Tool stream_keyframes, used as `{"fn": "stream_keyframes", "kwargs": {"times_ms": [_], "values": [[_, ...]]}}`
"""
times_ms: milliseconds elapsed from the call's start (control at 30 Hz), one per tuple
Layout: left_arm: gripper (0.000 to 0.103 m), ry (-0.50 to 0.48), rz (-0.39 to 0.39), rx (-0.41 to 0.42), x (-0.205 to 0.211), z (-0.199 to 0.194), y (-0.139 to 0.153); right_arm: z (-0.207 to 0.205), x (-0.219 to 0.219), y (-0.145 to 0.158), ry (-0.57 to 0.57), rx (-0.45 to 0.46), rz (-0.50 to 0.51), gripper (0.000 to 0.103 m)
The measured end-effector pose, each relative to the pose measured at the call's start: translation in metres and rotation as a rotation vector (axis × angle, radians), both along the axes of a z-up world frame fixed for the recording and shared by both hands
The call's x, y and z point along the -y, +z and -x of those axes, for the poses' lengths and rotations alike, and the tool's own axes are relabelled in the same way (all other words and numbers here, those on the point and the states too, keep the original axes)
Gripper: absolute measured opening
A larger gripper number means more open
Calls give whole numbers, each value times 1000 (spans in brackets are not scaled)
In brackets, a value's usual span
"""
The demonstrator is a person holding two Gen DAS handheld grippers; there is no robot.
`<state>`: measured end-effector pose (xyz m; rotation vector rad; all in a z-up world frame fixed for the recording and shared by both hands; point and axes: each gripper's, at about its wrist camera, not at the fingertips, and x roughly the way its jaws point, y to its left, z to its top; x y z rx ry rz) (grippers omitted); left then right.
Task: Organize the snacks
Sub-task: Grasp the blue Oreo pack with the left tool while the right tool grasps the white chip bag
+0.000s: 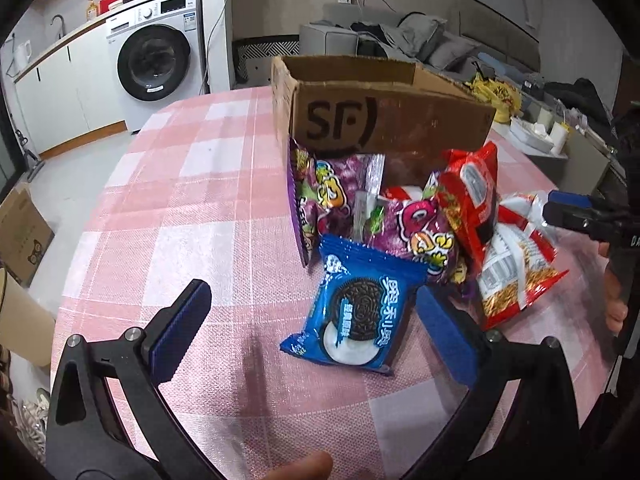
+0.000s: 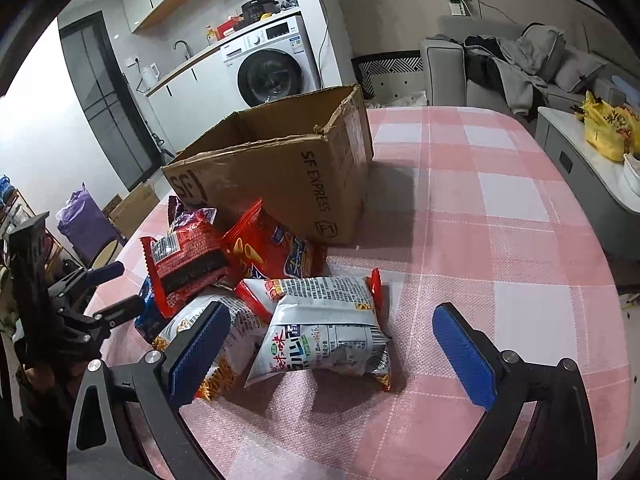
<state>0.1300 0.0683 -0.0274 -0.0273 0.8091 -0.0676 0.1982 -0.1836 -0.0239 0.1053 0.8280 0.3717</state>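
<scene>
Hovering low over counter (image 1: 168,184), left tongs (image 1: 316,330) spread wide, empty; blue cookie packet (image 1: 354,314) lying just ahead between pads, long axis running away from tongs toward cardboard box (image 1: 384,120). Right tongs (image 2: 332,344) likewise wide, empty, straddling silver-white snack bag (image 2: 326,330). Box open-topped beyond snack pile; contents not visible.

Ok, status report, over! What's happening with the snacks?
Both hand-held grippers open: left, right. Snacks piled beside cardboard box, none boxed visibly. Nothing blocking.
</scene>
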Motion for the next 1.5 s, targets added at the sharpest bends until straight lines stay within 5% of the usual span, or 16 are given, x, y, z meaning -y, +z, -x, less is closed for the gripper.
{"fn": "stream_keyframes", "kwargs": {"times_ms": [167,933,1233,1500], "values": [[102,-11,-48,-22,3,-6,-13,-3,1,-6,1,-17,4,103],[102,-24,18,-75,-18,-33,-39,-22,4,-32,25,-129,-61,103],[78,-72,56,-78,-13,-33,-39,-26,1,-37,44,-136,-78,101],[44,-99,73,-73,-6,-27,-37,-28,4,-38,38,-134,-82,94]]}}
